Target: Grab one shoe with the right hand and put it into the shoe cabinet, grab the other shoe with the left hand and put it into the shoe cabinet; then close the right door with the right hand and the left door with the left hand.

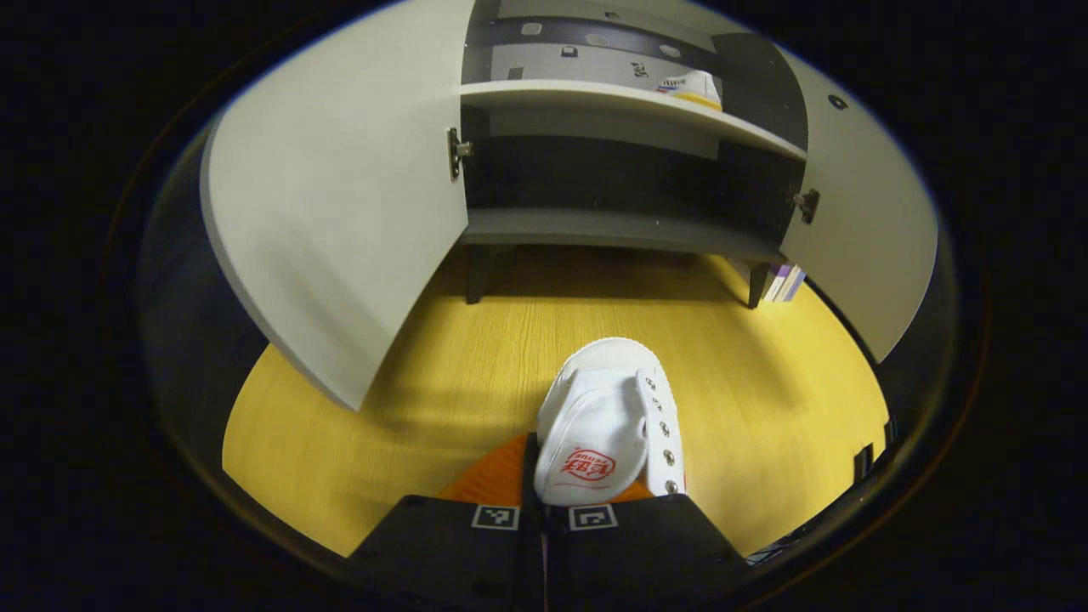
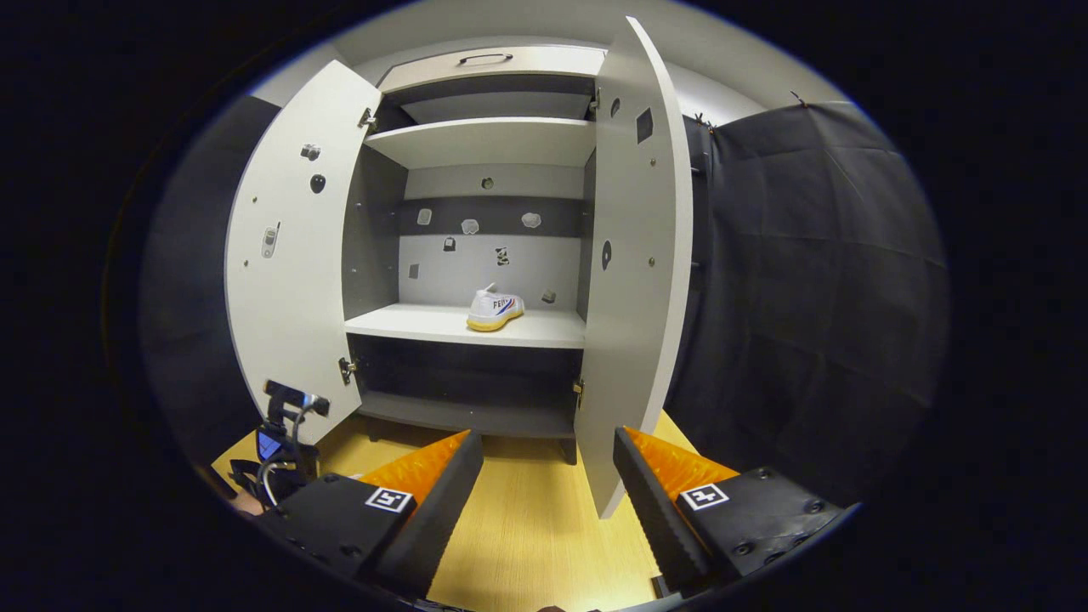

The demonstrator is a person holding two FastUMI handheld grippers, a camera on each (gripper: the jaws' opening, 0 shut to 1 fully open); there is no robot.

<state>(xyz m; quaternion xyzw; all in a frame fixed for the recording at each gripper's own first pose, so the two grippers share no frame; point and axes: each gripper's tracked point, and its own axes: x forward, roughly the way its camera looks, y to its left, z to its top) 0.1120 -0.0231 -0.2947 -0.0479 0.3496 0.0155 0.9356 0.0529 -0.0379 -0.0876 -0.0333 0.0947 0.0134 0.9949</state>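
Here we see one white canvas shoe (image 2: 495, 309) shelved in the grey cabinet (image 2: 476, 140) | left tool (image 1: 544, 476) clamps second white shoe (image 1: 608, 421) above yellow floor (image 1: 425, 365) | right tool (image 2: 548, 476) gapes wide, empty | both doors remain open.

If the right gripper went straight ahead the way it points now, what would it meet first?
Probably the right door. It stands open, edge-on, just ahead of the right gripper, whose jaws are spread. Depth is unclear, so slightly to the left it might pass into the cabinet below the shelf holding a shoe.
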